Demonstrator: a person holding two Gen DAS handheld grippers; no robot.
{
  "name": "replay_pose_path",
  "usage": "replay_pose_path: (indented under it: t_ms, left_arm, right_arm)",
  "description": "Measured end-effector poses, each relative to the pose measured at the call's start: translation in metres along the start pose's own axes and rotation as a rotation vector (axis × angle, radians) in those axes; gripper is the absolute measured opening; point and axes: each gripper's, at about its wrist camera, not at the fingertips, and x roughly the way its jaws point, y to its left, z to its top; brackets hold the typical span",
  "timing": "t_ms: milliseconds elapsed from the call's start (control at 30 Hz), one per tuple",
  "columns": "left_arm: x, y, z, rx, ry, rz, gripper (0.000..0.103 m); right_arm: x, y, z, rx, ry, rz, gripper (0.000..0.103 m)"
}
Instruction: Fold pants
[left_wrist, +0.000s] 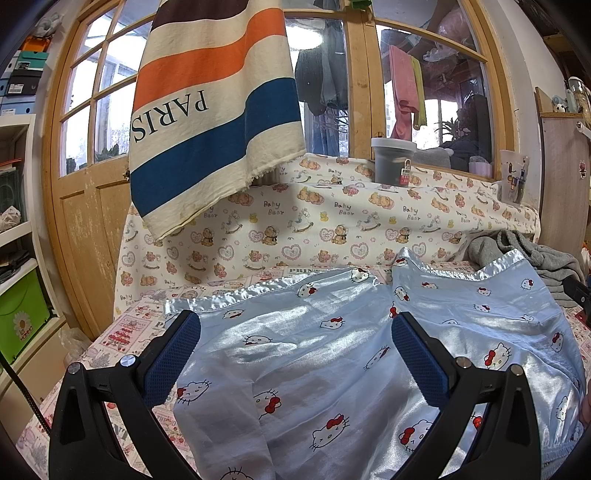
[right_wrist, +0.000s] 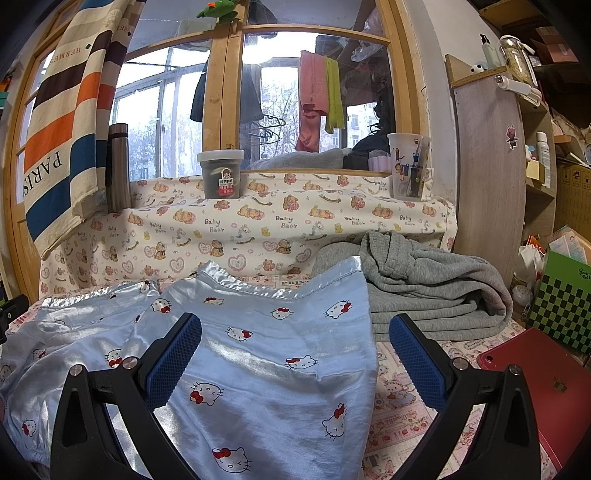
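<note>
Pants lie spread on the bench under both grippers' wide-apart jaws, while a lidded tub of something dark and a cup of pens stand on the sill.

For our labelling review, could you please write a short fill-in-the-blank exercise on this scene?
1. The light blue pants lie spread out, printed with cartoon ____ faces.
2. Both the left gripper and the right gripper are ____.
3. The folded ____ garment lies beside the pants.

Missing: cat; open; grey
</note>
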Motion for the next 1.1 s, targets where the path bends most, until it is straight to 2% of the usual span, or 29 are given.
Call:
replay_pose_path:
  t_ms: [733,967,1100]
  left_arm:
    - [0.000,0.000,0.000,0.000,0.002,0.001,0.103]
    - [0.005,0.005,0.000,-0.019,0.024,0.001,0.103]
    - [-0.010,0.015,-0.003,-0.053,-0.027,-0.009,0.103]
  right_arm:
    - [0.000,0.000,0.000,-0.001,0.002,0.001,0.102]
    - [0.002,0.000,-0.002,-0.006,0.010,0.005,0.102]
    - [0.005,0.003,-0.004,-0.023,0.020,0.048,0.102]
